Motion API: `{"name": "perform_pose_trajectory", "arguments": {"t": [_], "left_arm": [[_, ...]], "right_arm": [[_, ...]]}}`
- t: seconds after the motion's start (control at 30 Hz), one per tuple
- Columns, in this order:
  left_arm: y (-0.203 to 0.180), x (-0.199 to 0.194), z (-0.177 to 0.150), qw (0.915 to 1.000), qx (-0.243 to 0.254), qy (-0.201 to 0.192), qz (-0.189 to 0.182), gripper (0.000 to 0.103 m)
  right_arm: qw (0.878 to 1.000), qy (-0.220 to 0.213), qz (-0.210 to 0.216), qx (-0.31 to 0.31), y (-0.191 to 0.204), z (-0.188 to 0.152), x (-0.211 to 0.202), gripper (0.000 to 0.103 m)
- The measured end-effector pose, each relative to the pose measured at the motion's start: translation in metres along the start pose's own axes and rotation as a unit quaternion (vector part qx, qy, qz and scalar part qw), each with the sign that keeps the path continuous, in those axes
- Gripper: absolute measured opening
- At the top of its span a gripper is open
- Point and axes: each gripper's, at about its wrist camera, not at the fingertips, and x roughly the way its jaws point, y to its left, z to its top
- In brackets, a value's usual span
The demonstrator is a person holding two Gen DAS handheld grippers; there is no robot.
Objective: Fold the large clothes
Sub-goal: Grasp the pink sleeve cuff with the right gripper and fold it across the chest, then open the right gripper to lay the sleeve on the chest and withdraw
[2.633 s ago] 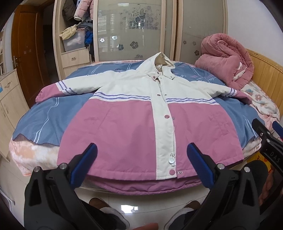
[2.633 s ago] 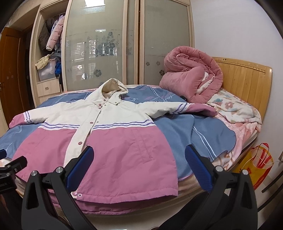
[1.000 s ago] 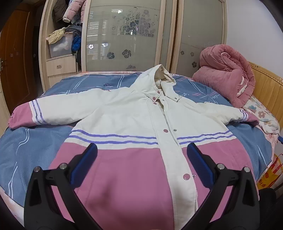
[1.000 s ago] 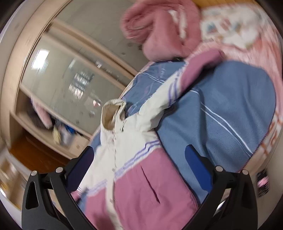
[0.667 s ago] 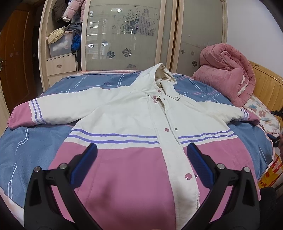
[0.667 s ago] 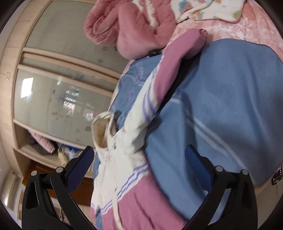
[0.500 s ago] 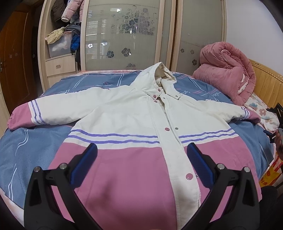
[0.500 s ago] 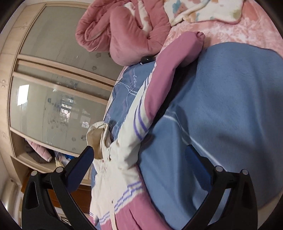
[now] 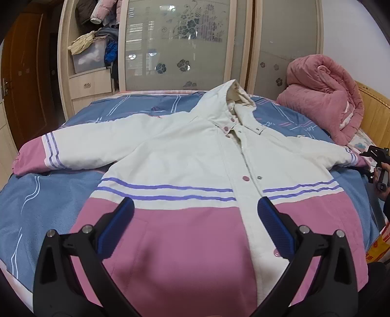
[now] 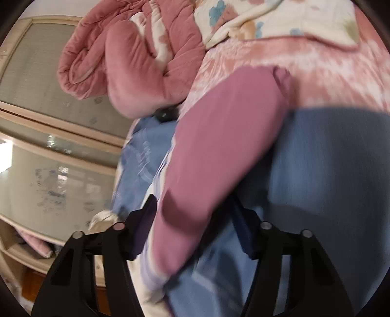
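Note:
A hooded jacket (image 9: 175,165), white above and pink below, lies spread face up on the bed with both sleeves out. My left gripper (image 9: 195,219) is open and empty, hovering over the pink lower front. My right gripper (image 10: 192,214) is at the jacket's right sleeve; its pink cuff (image 10: 219,146) lies between the two fingers, which stand apart on either side of it. The right gripper also shows at the far right of the left wrist view (image 9: 377,161), by the sleeve end.
A blue striped bedspread (image 9: 48,195) covers the bed. A rolled pink quilt (image 9: 324,97) lies at the headboard end, next to a floral blanket (image 10: 280,22). Wardrobe with glass doors (image 9: 178,44) stands behind the bed.
My right gripper has swung out and closed in on the right sleeve cuff, which now lies between its fingers. My left gripper has moved forward over the jacket and now holds still.

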Motion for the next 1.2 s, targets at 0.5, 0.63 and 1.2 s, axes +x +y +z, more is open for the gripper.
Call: {"name": "perform_pose_trajectory", "arguments": {"t": [0.5, 0.63, 1.2], "left_arm": [[0.016, 0.001, 0.003, 0.9996, -0.025, -0.003, 0.010, 0.101], [0.022, -0.003, 0.004, 0.9993, -0.035, -0.009, 0.013, 0.101], [0.053, -0.007, 0.004, 0.9966, -0.071, -0.011, 0.040, 0.101]], "right_arm": [[0.884, -0.231, -0.140, -0.381, 0.175, -0.069, -0.048, 0.007], [0.778, -0.262, -0.123, -0.558, 0.240, -0.164, -0.052, 0.007], [0.637, -0.030, -0.105, -0.763, 0.229, -0.423, 0.071, 0.042]]}}
